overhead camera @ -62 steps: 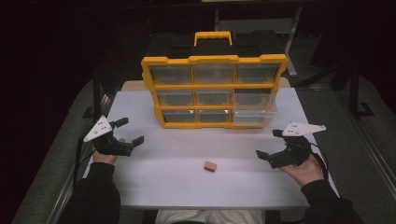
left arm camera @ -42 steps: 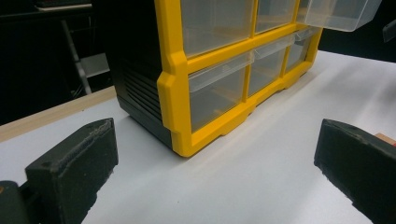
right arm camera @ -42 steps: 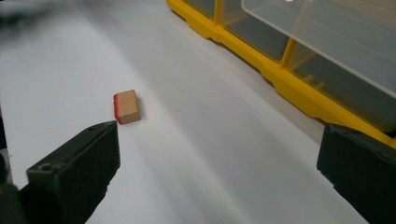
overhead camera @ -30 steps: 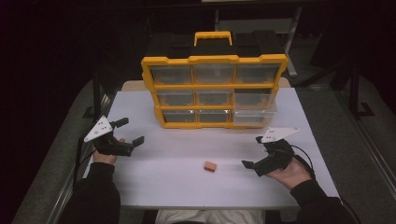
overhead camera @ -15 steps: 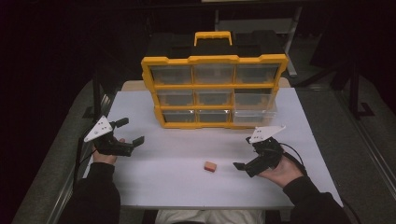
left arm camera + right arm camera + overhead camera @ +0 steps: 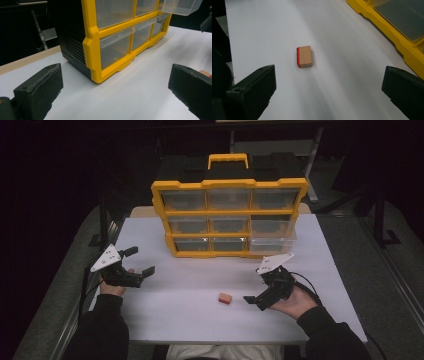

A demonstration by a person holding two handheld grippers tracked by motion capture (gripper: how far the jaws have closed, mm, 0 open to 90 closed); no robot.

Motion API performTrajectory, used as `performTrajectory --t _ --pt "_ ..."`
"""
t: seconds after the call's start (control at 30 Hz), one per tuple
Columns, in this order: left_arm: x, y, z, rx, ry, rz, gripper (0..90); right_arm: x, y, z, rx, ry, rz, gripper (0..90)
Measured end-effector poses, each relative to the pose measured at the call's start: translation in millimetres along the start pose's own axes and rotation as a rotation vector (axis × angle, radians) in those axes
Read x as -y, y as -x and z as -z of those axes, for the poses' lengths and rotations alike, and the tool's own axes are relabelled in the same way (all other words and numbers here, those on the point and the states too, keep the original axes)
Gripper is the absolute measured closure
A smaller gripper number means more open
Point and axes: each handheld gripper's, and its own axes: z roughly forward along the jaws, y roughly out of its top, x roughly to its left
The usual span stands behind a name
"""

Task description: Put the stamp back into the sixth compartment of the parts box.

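A white rectangular table top [image 6: 190,320] fills the frame's centre. At its upper middle stands a yellow-and-black plastic drawer organiser [image 6: 230,217]; a small red-edged wooden block [image 6: 225,298] lies lower centre.

Room dark; walls not discernible. White desk [image 6: 200,320] with a pale wooden strip along its far edge [image 6: 27,58]. Grey floor [image 6: 395,270] flanks both side edges. Grey metal shelf frame [image 6: 312,165] stands beyond the far right corner. Black upright post [image 6: 103,215] near the far left corner.
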Motion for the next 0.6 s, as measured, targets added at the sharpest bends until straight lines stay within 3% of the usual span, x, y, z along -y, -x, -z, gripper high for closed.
performTrajectory --t 0.6 --pt "0.2 0.1 -0.5 0.002 -0.001 0.0 0.0 -16.9 -4.2 -15.5 -0.05 -0.062 0.04 0.0"
